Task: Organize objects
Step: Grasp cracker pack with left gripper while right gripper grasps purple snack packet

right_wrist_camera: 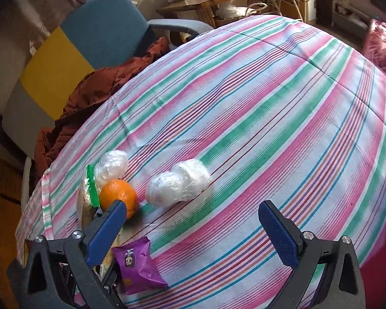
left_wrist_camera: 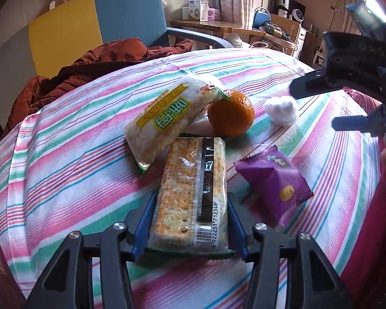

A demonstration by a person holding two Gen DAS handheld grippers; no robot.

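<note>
Glossy plastic cracker packet on matt striped cloth

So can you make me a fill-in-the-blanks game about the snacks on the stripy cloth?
1. The left tongs are closed on the ____ packet.
2. The round fruit is coloured ____.
3. The small snack bag is coloured ____.
4. The right tongs are ____.

Missing words: cracker; orange; purple; open

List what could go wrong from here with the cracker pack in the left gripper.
1. The clear-wrapped cracker pack sits between the left gripper pads; squeezing may crack the crackers.
2. The yellow-labelled rice-cake packet leans on its far end, so lifting could tip it against the orange mandarin.
3. The slick wrapper may slip.
</note>
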